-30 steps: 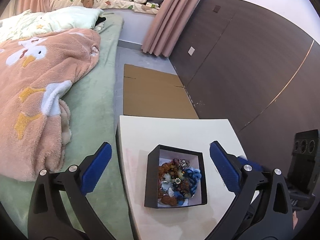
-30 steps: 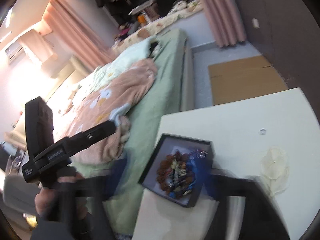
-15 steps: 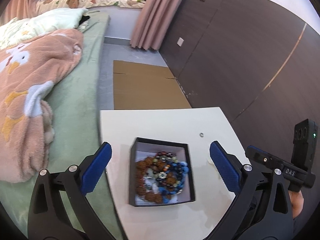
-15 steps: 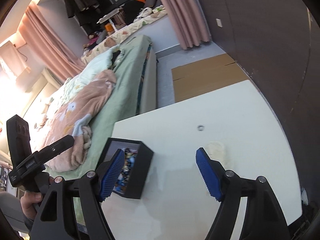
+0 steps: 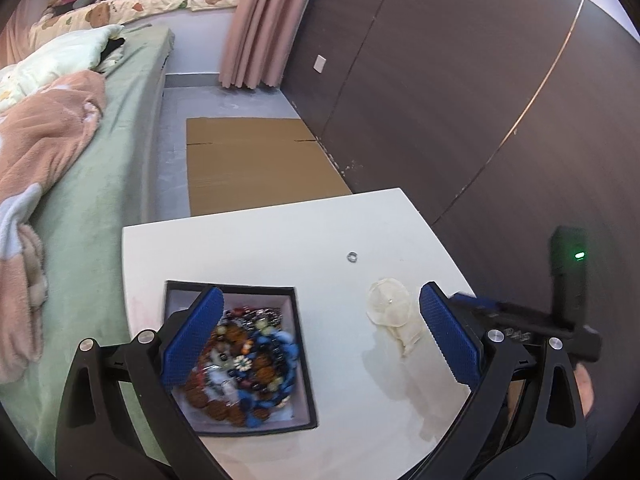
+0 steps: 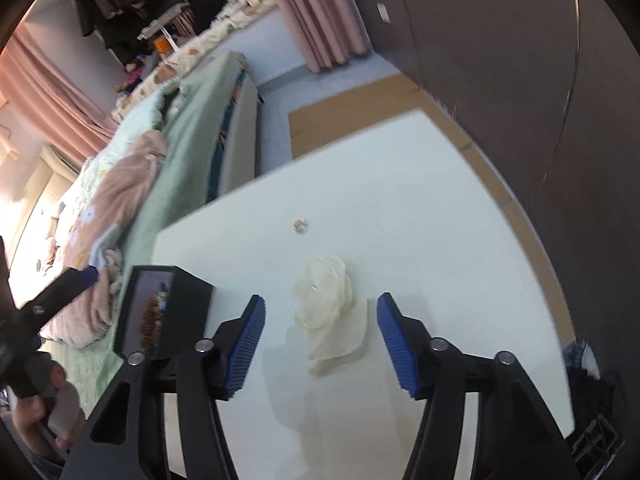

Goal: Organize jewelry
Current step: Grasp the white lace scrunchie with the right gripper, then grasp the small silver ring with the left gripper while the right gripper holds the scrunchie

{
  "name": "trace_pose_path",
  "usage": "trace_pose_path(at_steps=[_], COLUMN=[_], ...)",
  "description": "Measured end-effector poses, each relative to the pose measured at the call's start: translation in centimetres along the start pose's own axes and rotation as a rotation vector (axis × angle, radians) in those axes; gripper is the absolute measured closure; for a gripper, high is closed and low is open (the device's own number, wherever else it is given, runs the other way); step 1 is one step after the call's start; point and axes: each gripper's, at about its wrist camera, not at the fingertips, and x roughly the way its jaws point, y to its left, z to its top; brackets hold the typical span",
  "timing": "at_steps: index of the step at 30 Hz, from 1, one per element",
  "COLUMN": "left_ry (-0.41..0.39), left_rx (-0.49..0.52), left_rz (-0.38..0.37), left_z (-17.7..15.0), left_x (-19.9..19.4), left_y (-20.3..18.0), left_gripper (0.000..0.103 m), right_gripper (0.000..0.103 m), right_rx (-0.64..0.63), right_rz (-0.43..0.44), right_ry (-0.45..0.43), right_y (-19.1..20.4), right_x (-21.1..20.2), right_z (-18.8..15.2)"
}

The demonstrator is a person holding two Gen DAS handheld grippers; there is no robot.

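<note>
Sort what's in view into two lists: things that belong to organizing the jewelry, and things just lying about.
Part of the job:
- black box full of beaded jewelry
- small ring lying loose on the white table
- pale translucent pouch, between the open right hand-held gripper fingers, untouched

Lying about:
- flattened cardboard
- pink blanket
- curtain

From where I sit, the black box (image 5: 240,356) is my landmark on the desk (image 5: 280,240). Beyond it the white top lies bare but for a small ring (image 5: 352,257), so I have room there. Right of the box sits a pale shell-like dish (image 5: 389,307); the strip between the two is free. The dark wall (image 5: 460,100) closes the far right, and the bed (image 5: 100,200) hems in the box's left side.
</note>
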Motion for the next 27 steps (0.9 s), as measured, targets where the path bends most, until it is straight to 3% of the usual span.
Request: trace_pose_path(at_steps=[6, 7, 10, 16, 21, 24, 27], left_ry=[0.007, 0.009, 0.021, 0.08, 0.132, 0.154, 0.183], left_rx=[0.011, 0.012, 0.017, 0.01, 0.048, 0.03, 0.015], left_rz=[0.005, 0.005, 0.009, -0.001, 0.008, 0.02, 0.024], left_z=[0.4, 0.4, 0.6, 1.4, 1.7, 1.8, 2.2], left_x=[1.9, 2.2, 3.3, 6.2, 8.7, 10.2, 11.9], left_y=[-1.2, -1.4, -1.8, -2.7, -4.7, -4.9, -5.2], left_gripper=[0.005, 0.006, 0.014, 0.039, 0.044, 0.053, 0.055], right_gripper=[0.061, 0.077, 0.101, 0.102, 0.101, 0.101, 0.101], right_rx=[0.005, -0.006, -0.024, 0.014, 0.048, 0.078, 0.098], right_rz=[-0.022, -0.013, 0.021, 0.059, 0.088, 0.1, 0.118], right_ry=[0.086, 0.111, 0.141, 0.07, 0.031, 0.014, -0.009], right_y=[-0.7, -0.5, -0.1, -1.3, -2.2, -3.2, -3.9], right_x=[4.6, 5.5, 6.7, 5.1, 3.8, 3.2, 2.7], right_z=[-0.4, -0.4, -0.1, 1.2, 2.4, 3.0, 3.6])
